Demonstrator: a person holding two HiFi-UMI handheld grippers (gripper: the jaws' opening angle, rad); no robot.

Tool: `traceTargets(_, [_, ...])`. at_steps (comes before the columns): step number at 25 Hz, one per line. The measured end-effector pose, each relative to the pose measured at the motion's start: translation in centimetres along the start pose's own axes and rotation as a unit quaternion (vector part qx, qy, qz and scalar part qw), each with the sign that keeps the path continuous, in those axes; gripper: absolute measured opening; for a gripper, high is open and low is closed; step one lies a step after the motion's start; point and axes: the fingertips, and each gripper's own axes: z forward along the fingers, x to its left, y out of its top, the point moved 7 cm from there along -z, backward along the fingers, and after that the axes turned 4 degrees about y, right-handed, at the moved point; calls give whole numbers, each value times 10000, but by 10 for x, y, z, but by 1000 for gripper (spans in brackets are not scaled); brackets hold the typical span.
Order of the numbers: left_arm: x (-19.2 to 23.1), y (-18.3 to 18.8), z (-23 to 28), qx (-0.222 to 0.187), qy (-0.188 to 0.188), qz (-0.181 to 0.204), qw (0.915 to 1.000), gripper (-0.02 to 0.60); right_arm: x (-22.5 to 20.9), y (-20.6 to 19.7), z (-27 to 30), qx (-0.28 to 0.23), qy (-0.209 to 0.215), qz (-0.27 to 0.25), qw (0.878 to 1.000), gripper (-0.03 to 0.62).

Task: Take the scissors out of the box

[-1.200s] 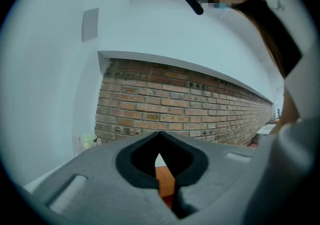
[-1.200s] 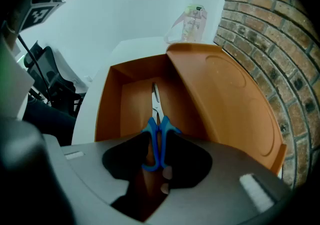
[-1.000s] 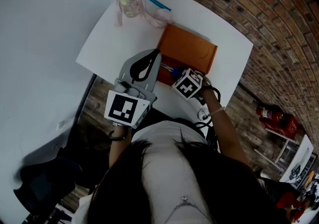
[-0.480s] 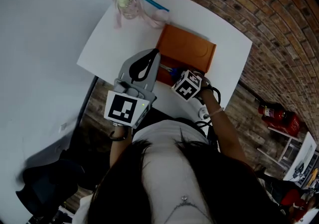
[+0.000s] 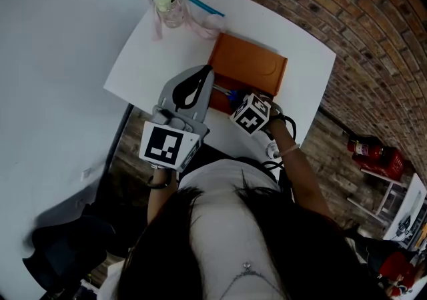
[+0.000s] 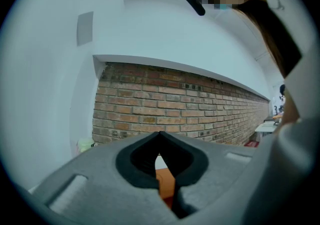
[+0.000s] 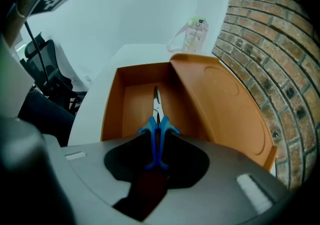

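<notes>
Scissors (image 7: 157, 134) with bright blue handles are caught between the jaws of the right gripper (image 7: 157, 130), low in the middle of the right gripper view. The jaws have just been closing, and their tips now clamp the handles from either side. The handles are slim and pressed flat together, and they flare into two small blue wings where they meet the metal. Beyond the wings, the short, narrow, silvery blades lie shut against each other, pointing up the frame. The scissors are inside the orange box (image 7: 112, 104), with the blades over its floor, near the middle. I cannot tell whether they rest on the floor or sit just above it.

The box's lid (image 7: 225, 104) is thrown open to the right, leaning up and away from the box, and has a faint round moulding in its inner face.

In the head view the left gripper (image 5: 209, 73) is at centre frame, just left of the box, above the near part of the white table (image 5: 150, 59). Its jaws are closed tip to tip with nothing between them.

Farther up the frame, at the table's far corner, stands a clear bottle (image 5: 170, 4) with a pale cap and a pink strap. A thin blue stick (image 5: 205, 7) lies just to its right. A brick wall (image 5: 347, 19) runs along the table's far edge.
</notes>
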Motion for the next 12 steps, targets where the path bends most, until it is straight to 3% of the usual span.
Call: traceTargets(12, [-4, 6, -1, -80, -104, 79, 9999, 0, 2, 0, -9, -172, -105, 128, 9997, 98])
